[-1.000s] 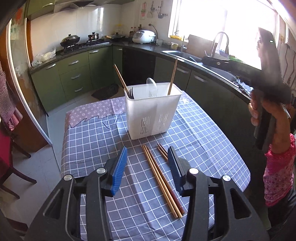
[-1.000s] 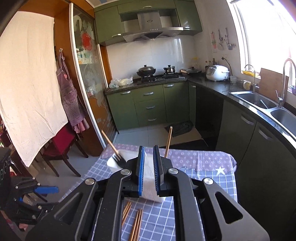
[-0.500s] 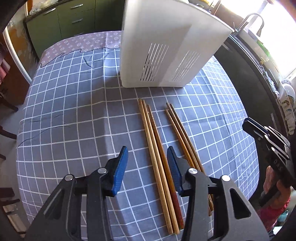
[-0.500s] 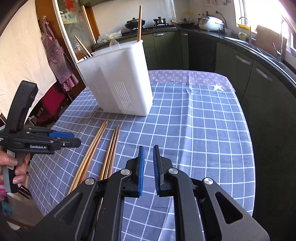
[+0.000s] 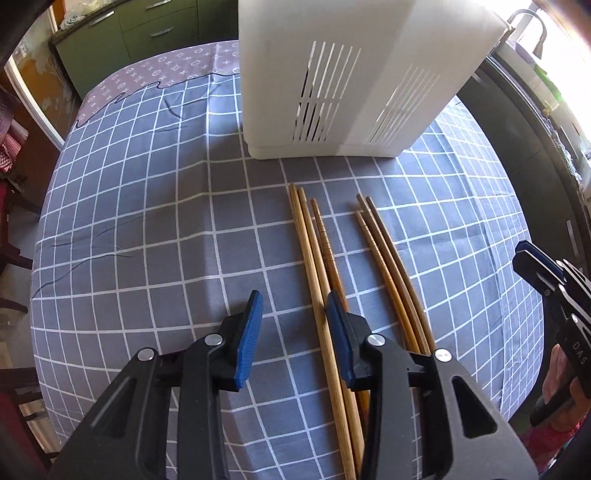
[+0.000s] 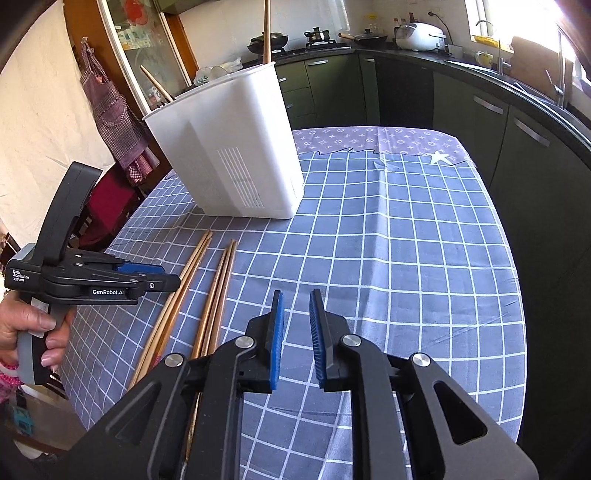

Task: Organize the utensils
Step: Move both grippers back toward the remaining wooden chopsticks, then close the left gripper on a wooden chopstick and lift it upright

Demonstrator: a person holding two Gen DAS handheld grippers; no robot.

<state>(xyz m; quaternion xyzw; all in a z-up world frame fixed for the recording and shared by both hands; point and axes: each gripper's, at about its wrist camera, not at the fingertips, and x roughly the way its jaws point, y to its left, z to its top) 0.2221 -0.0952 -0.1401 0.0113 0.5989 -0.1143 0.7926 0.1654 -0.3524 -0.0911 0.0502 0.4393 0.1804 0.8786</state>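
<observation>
Several wooden chopsticks lie in two bundles on the checked tablecloth: a lighter bundle (image 5: pixel 314 254) and a darker bundle (image 5: pixel 384 251), both also in the right wrist view (image 6: pixel 207 291). Behind them stands a white slotted utensil holder (image 5: pixel 351 74) (image 6: pixel 236 147) with chopsticks (image 6: pixel 266 33) sticking out of it. My left gripper (image 5: pixel 295 306) (image 6: pixel 166 277) hangs low over the lighter bundle, its jaws closing, with one light chopstick just inside the right finger (image 5: pixel 338 325) and no pad pressing on it. My right gripper (image 6: pixel 297 306) (image 5: pixel 528 258) hovers to the right of the chopsticks, its jaws opening on nothing.
The table (image 6: pixel 406 240) is covered by a grey-blue checked cloth with a patterned strip at the far end. Dark green kitchen cabinets (image 6: pixel 517 122) run along the right and back. A red chair (image 6: pixel 110 199) stands at the table's left side.
Both grippers came down toward the table. The left tipped downward over the chopsticks and its jaws narrowed. The right gripper's jaws parted a little.
</observation>
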